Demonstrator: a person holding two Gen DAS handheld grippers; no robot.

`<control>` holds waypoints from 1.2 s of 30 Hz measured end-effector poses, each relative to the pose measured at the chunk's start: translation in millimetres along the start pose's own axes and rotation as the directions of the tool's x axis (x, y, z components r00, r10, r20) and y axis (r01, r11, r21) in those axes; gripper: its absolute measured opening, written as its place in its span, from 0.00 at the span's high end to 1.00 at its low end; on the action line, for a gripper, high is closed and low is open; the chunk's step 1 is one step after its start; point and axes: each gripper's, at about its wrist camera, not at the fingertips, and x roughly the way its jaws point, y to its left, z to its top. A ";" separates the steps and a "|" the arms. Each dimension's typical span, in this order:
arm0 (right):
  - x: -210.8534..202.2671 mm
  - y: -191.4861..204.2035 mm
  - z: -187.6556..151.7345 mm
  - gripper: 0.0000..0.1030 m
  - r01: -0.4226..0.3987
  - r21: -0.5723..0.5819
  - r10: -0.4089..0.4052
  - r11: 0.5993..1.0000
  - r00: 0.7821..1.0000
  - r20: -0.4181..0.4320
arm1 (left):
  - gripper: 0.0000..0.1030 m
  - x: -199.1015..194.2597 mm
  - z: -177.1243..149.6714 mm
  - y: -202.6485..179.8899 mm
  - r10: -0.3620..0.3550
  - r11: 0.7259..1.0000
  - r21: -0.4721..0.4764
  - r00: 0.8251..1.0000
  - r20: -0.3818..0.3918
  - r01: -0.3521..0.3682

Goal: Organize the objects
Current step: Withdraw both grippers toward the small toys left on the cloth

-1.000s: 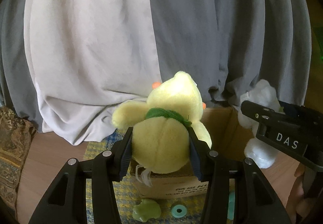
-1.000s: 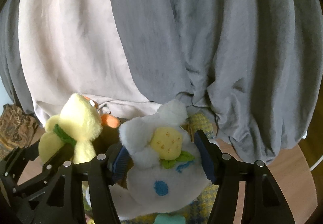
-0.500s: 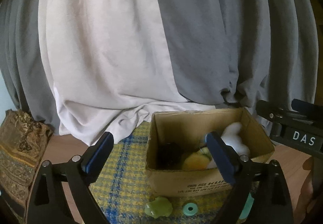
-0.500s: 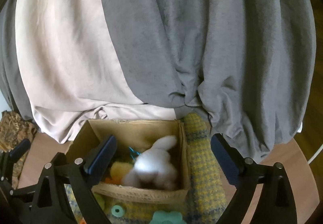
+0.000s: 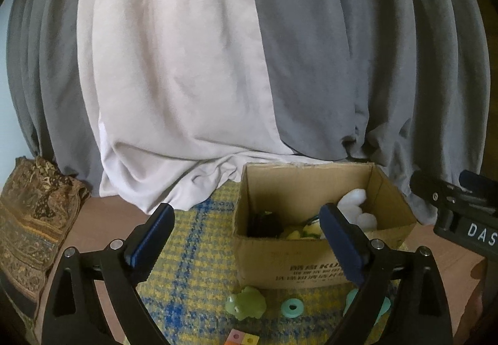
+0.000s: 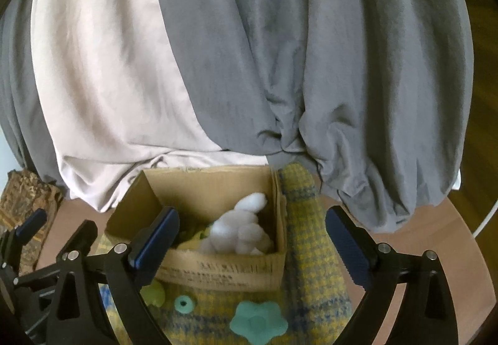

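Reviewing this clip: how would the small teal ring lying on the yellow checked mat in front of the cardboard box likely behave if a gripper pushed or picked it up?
The small teal ring lies flat on the woven yellow checked mat, so a push would probably slide it with some drag, not roll it. It looks thick and moulded, likely stiff and light. Being low and small, it may be awkward for wide pads to pinch.
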 end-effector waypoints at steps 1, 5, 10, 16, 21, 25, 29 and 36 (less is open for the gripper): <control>-0.8 -0.5 -3.4 0.07 0.001 0.002 -0.001 1.000 1.000 -0.003 | 0.06 -1.9 -2.6 0.5 0.003 1.000 -0.003 1.000 0.001 -0.003; -2.3 -0.4 -14.7 0.07 0.003 -0.002 -0.003 1.000 1.000 -0.018 | 0.01 -9.1 -14.7 1.5 0.015 1.000 -0.006 1.000 0.003 -0.015; -6.4 1.5 -26.4 0.07 0.010 -0.009 -0.010 1.000 1.000 -0.025 | 0.00 -15.7 -27.9 6.3 0.031 0.999 -0.024 1.000 -0.006 -0.031; -12.6 2.9 -40.0 0.02 0.019 -0.017 -0.019 1.000 1.000 -0.022 | 0.00 -18.9 -43.0 11.3 0.040 0.998 -0.040 0.999 -0.020 -0.040; -12.3 2.8 -51.2 0.02 0.021 -0.012 -0.021 1.000 0.999 -0.033 | 0.00 -19.9 -56.4 13.5 0.047 0.998 -0.039 0.998 -0.033 -0.048; -8.0 2.9 -61.0 0.02 0.019 -0.012 -0.019 1.000 0.999 -0.050 | 0.00 -18.2 -65.9 16.7 0.056 0.997 -0.045 0.997 -0.047 -0.058; -3.0 1.3 -69.8 0.02 0.019 -0.006 -0.019 1.000 0.998 -0.068 | 0.00 -14.2 -74.7 17.1 0.058 0.997 -0.040 0.996 -0.068 -0.060; 10.4 -3.6 -86.1 0.02 0.025 -0.001 -0.025 1.000 0.994 -0.110 | 0.00 -7.3 -88.4 15.4 0.060 0.997 -0.039 0.994 -0.092 -0.064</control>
